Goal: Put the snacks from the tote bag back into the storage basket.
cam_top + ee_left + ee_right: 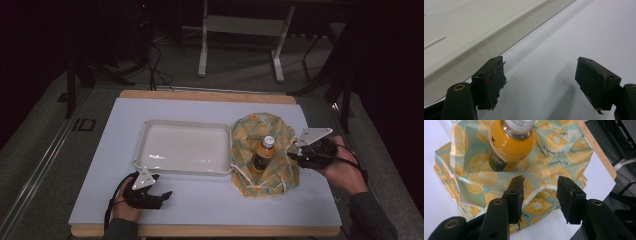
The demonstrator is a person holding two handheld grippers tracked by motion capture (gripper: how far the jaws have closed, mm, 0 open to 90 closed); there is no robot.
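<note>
An orange-juice bottle with a white cap stands inside a slumped fruit-print bag at the right of the table. In the right gripper view the bottle rises from the bag. My right gripper is at the bag's right edge, open, its jaws over the cloth with nothing pinched. My left gripper rests near the table's front left, open and empty, just in front of the white tray.
The white tray lies empty at the table's middle on a pale sheet. The wooden table edge runs along the front. A metal frame stands on the floor beyond the table.
</note>
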